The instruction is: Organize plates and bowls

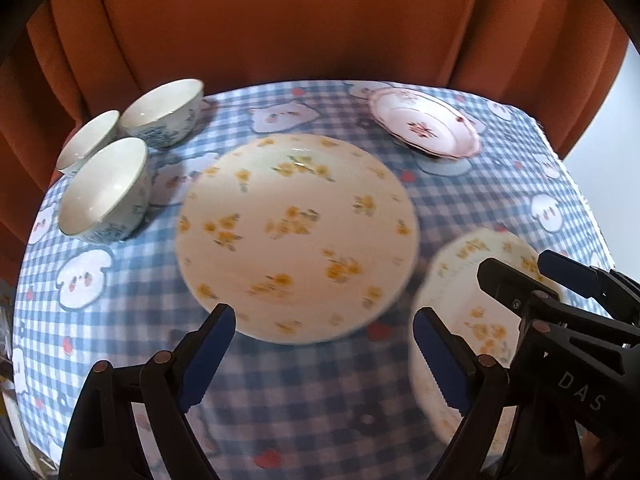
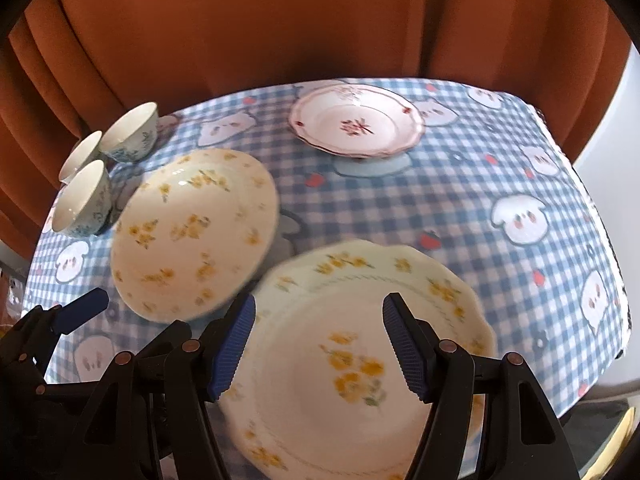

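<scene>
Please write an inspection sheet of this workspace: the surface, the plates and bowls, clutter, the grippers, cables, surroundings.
Surface: table with blue checked cloth, cartoon prints.
Job's things: round yellow-flower plate in the middle; scalloped yellow-flower plate near right; pink-rimmed plate far right; three bowls grouped far left, upright, not stacked.
Clutter: nothing seen.
Grippers: left gripper open, holds nothing; right gripper open over the scalloped plate, contact unclear.
Cables: nothing seen.
Surroundings: orange curtain behind; pale wall at right.
</scene>
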Demonstrator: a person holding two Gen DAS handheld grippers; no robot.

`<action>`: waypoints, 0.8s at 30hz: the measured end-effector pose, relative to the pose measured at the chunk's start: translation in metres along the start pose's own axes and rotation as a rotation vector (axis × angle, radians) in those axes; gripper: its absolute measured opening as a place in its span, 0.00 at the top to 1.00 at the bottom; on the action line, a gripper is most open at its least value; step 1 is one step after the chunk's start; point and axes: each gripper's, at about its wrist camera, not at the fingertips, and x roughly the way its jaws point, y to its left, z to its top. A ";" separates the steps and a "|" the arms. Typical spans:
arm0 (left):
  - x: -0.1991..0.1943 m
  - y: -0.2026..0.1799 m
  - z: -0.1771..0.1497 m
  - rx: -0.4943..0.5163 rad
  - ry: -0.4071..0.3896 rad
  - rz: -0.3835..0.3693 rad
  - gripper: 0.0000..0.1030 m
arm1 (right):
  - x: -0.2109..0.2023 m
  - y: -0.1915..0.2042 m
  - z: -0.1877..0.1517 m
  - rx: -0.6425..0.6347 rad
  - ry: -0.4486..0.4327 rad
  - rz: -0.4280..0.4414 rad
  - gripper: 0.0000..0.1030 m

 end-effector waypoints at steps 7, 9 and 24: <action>0.010 0.027 0.026 -0.023 -0.027 0.062 0.11 | 0.018 0.028 0.029 0.003 -0.007 0.021 0.32; 0.014 0.033 0.035 -0.029 -0.035 0.075 0.11 | 0.022 0.034 0.038 -0.004 -0.020 0.021 0.32; 0.083 0.061 0.058 -0.126 -0.006 0.173 0.14 | 0.100 0.055 0.082 -0.015 0.010 0.036 0.32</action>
